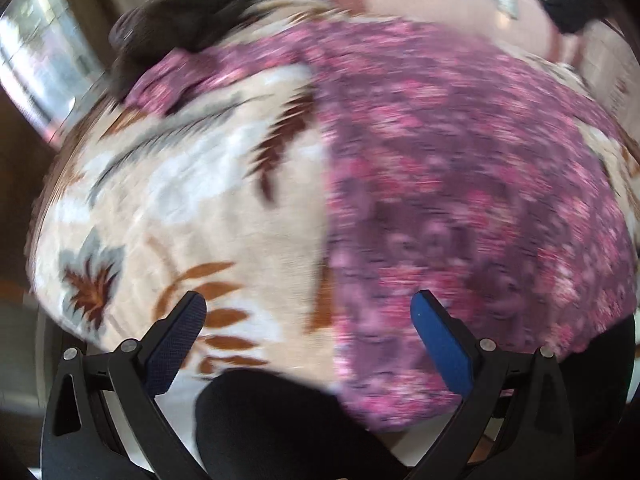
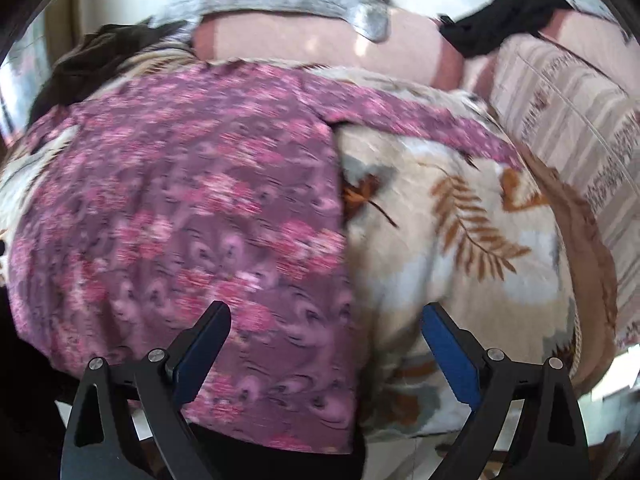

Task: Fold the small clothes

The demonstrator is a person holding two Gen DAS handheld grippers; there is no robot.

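Observation:
A pink and purple flowered garment lies spread flat on a cream blanket with brown leaf prints. It also shows in the right wrist view, with one sleeve stretched out to the right. My left gripper is open and empty, above the garment's near left edge. My right gripper is open and empty, above the garment's near right edge. Both views are blurred by motion.
A dark brown garment lies heaped at the far left of the blanket. A black garment and a grey one lie on the pink bedding behind. A striped cushion is at the right.

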